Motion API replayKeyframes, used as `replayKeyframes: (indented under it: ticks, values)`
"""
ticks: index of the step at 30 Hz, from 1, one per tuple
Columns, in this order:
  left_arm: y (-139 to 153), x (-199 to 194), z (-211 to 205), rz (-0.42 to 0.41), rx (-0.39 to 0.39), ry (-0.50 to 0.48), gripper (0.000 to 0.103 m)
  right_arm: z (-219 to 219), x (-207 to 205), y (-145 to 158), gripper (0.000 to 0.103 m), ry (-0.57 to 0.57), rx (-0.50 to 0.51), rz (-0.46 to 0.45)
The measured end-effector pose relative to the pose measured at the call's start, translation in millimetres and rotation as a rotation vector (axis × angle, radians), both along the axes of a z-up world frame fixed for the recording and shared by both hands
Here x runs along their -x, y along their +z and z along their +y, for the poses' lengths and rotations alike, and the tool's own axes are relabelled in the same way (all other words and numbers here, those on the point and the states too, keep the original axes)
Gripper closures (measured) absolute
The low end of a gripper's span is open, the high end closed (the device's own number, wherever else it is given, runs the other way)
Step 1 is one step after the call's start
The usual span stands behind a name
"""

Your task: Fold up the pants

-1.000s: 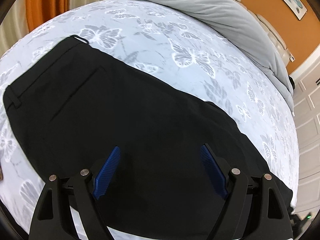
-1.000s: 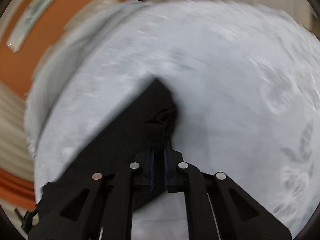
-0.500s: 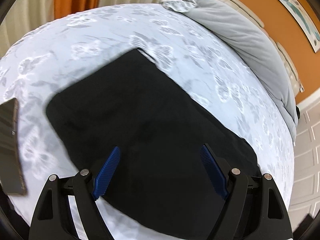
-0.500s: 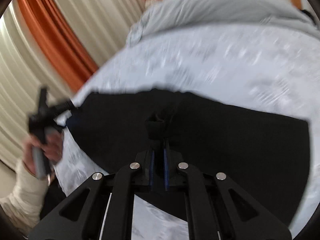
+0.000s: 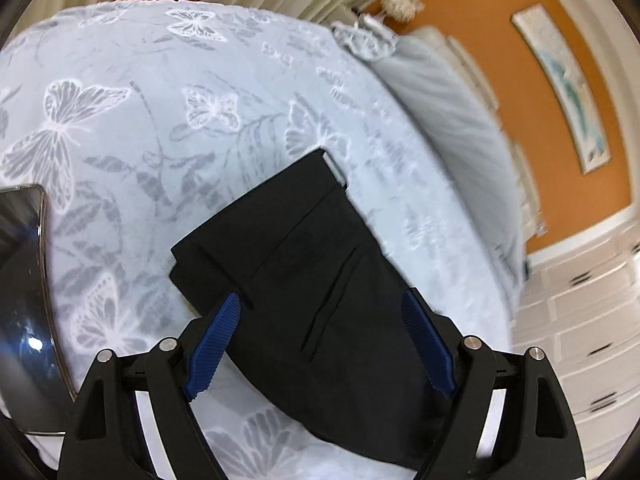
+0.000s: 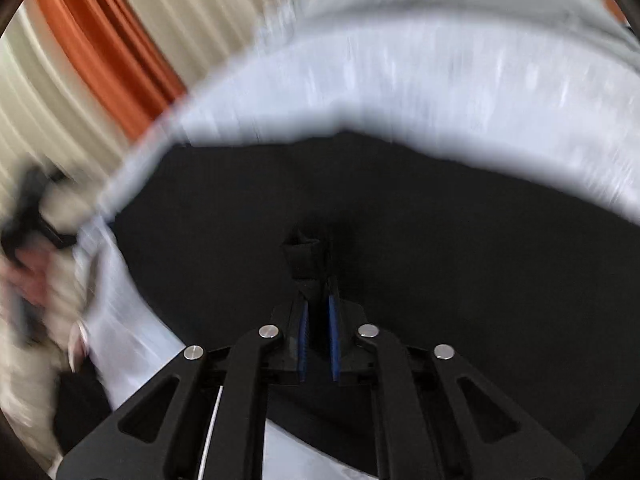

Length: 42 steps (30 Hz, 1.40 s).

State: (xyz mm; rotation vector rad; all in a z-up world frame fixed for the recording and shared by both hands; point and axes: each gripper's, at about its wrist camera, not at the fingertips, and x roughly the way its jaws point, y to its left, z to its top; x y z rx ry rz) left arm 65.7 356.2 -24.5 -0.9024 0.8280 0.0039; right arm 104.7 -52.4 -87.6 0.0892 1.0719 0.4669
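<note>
Black pants lie flat on a pale butterfly-print bedspread, waistband toward the far side. My left gripper is open and empty, hovering above the pants with its blue pads apart. In the right wrist view, which is motion-blurred, my right gripper is shut on a bunched edge of the pants and holds it above the rest of the black cloth.
A dark phone or tablet lies on the bed at the left. A grey pillow lies at the headboard end against an orange wall. White drawers stand at right. Curtains hang behind the bed.
My left gripper has pulled back and turned, so the pants look smaller and the dark device has come into view. My right gripper has carried its held cloth over the laid-out pants.
</note>
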Motion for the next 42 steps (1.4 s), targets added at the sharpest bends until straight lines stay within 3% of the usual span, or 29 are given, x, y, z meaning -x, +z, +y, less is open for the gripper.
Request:
replayKeyframes:
  ticks: [3, 5, 6, 7, 10, 13, 14, 15, 16, 17, 19, 21, 23, 25, 26, 27, 29, 30, 32, 36, 39, 42]
  values:
    - [-7.7, 16.6, 13.5, -0.005, 0.078, 0.108, 0.017, -5.1, 4.8, 38.3, 0.091, 0.013, -0.029, -0.054]
    - [-18.3, 14.4, 17.5, 0.031, 0.108, 0.158, 0.017, -24.3, 13.7, 66.5, 0.078, -0.034, -0.081, -0.146]
    - [-30.3, 10.1, 16.8, 0.091, 0.124, 0.170, 0.017, -38.3, 20.0, 78.5, 0.051, -0.078, -0.102, -0.190]
    - [-37.4, 7.6, 16.3, 0.123, 0.143, 0.175, 0.017, -49.6, 25.4, 85.1, 0.035, -0.119, -0.112, -0.222]
    - [-72.7, -7.7, 1.4, 0.223, 0.305, 0.150, 0.017, -71.1, 32.5, 89.3, 0.035, -0.176, -0.073, -0.249]
    - [-62.1, -20.8, -13.5, 0.203, 0.201, 0.158, 0.017, -83.4, 34.4, 90.5, 0.035, -0.234, -0.018, -0.255]
    - [-57.7, -27.9, -20.8, 0.185, 0.175, 0.143, 0.034, -86.2, 34.7, 90.7, 0.035, -0.247, -0.014, -0.254]
    - [-55.7, -31.8, -26.7, 0.198, 0.142, 0.151, 0.058, -90.7, 34.8, 91.7, 0.035, -0.264, -0.010, -0.254]
    - [-54.1, -34.0, -31.7, 0.214, 0.110, 0.163, 0.070, -92.9, 35.4, 92.4, 0.036, -0.277, -0.006, -0.250]
    - [-52.2, -35.0, -35.7, 0.208, 0.099, 0.170, 0.089, -97.5, 36.0, 92.8, 0.036, -0.296, -0.003, -0.249]
    - [-27.1, -34.4, -51.6, 0.113, 0.065, 0.157, 0.096, -118.6, 41.8, 100.1, 0.036, -0.346, -0.002, -0.265]
    - [18.9, -32.8, -87.9, -0.040, -0.068, 0.076, 0.097, -141.1, 49.3, 107.6, 0.036, -0.394, -0.010, -0.288]
    - [62.0, -21.1, -150.3, -0.206, -0.164, -0.089, 0.094, -162.1, 59.3, 113.6, 0.035, -0.433, -0.010, -0.306]
    - [69.7, -15.3, -212.1, -0.262, -0.182, -0.282, 0.086, -181.3, 66.7, 114.9, 0.035, -0.468, 0.005, -0.312]
    - [66.9, -14.6, -234.8, -0.264, -0.200, -0.346, 0.074, -190.6, 70.1, 113.6, 0.035, -0.482, 0.018, -0.309]
    - [58.3, -14.2, -268.9, -0.254, -0.234, -0.438, 0.050, -197.0, 71.3, 111.4, 0.034, -0.492, 0.027, -0.302]
    - [34.8, -16.6, -324.2, -0.178, -0.291, -0.591, 0.025, -216.2, 76.1, 101.5, 0.034, -0.522, 0.041, -0.263]
    - [21.4, -15.1, -350.0, -0.125, -0.325, -0.647, 0.025, -224.3, 78.2, 96.3, 0.034, -0.534, 0.046, -0.241]
    - [9.2, -3.8, -381.5, -0.105, -0.329, -0.737, 0.025, -238.4, 83.7, 86.1, 0.033, -0.541, 0.047, -0.197]
    - [11.7, 37.6, -409.8, -0.188, -0.402, -0.884, 0.016, -244.7, 85.1, 71.7, 0.033, -0.494, -0.023, -0.143]
    - [15.8, 58.8, -405.1, -0.239, -0.432, -0.886, 0.016, -234.7, 79.1, 63.4, 0.027, -0.423, -0.130, -0.101]
    - [24.8, 58.1, -389.2, -0.271, -0.419, -0.827, 0.016, -209.8, 59.1, 57.6, 0.026, -0.349, -0.197, -0.077]
